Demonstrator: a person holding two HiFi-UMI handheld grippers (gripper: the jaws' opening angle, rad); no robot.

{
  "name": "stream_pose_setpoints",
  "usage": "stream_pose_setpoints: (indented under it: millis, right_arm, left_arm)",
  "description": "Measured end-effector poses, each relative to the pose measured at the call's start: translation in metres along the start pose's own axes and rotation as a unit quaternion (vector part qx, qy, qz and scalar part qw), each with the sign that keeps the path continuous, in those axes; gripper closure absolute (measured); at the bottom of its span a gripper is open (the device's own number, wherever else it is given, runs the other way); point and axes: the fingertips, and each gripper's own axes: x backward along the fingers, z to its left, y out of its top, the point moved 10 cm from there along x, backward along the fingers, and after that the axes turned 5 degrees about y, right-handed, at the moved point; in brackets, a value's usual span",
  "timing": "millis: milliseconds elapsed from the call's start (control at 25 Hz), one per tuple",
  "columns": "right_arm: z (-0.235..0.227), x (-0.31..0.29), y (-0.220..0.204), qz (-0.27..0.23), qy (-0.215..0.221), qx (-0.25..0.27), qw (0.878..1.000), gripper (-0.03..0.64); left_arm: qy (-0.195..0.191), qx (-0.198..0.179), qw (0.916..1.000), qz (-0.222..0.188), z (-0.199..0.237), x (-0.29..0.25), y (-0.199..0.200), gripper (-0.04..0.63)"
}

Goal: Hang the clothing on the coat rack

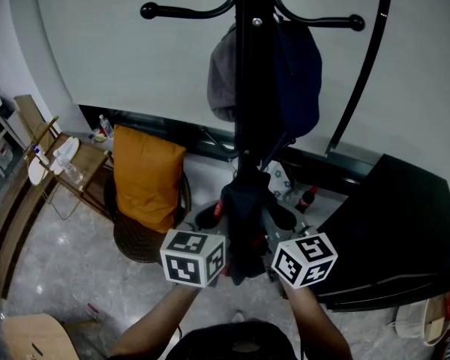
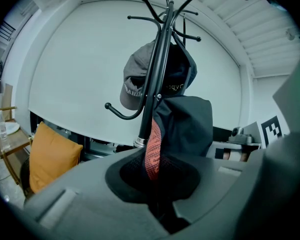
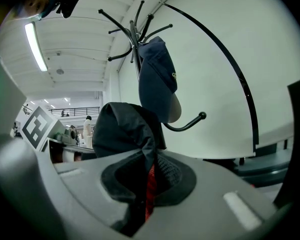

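White lettering on the grey cap (image 2: 135,81) is unreadable. The left gripper (image 2: 156,204) and right gripper (image 3: 142,204) each pinch a dark garment (image 2: 187,124) with red mesh trim (image 2: 152,149), beside the coat rack (image 1: 251,88).

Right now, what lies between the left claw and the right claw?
A dark garment with a red strip lies there, clamped by the left claw and the right claw. The head view shows it bunched before the coat rack pole.
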Motion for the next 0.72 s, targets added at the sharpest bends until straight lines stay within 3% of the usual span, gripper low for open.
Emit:
stream_pose_setpoints:
  millis: [720]
  right_arm:
    - [-0.011, -0.014, -0.003, 0.007, 0.013, -0.001, 1.0, 0.589]
  left_arm:
    - [0.007, 0.004, 1.0, 0.001, 0.005, -0.017, 0.001, 0.569]
